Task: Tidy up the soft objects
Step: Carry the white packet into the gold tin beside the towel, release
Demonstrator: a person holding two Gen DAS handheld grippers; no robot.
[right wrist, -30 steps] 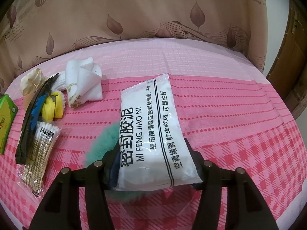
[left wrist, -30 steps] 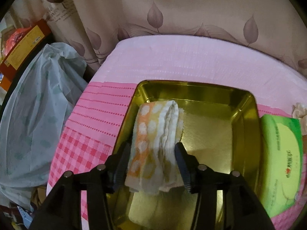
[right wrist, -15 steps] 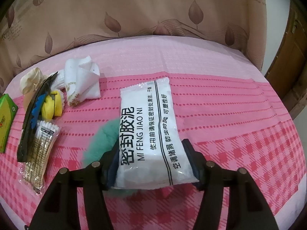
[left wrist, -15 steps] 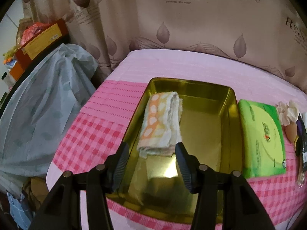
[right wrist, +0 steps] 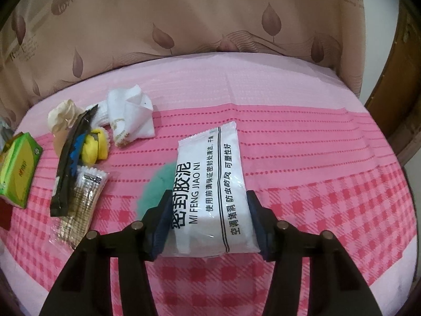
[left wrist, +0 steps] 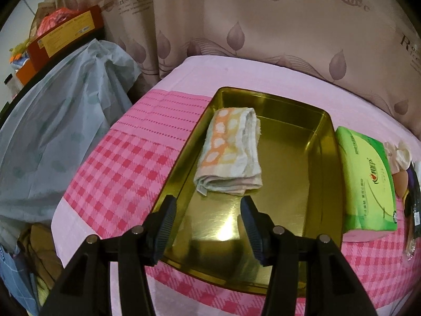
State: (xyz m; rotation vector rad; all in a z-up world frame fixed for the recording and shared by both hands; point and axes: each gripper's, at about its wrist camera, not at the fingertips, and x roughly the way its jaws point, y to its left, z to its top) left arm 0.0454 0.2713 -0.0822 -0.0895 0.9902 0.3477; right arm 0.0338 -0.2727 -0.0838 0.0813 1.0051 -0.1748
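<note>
Left claw (left wrist: 208, 210): one, jaws wide, nothing between them, above near end of one gold tin (left wrist: 326, 158). Inside the tin: one folded towel (left wrist: 230, 155), against its left wall. Beside the tin: one green tissue pack (left wrist: 368, 179).

Right claw (right wrist: 208, 210): one, jaws just closing, pads gripping one white pouch (right wrist: 210, 194). Under the pouch: one green fluffy item (right wrist: 158, 184). Further left: one white cloth (right wrist: 131, 115), one swab packet (right wrist: 84, 197)

Probably a home: leaf-print curtain (left wrist: 263, 26) behind a table in pink checked cloth (right wrist: 315, 210).
</note>
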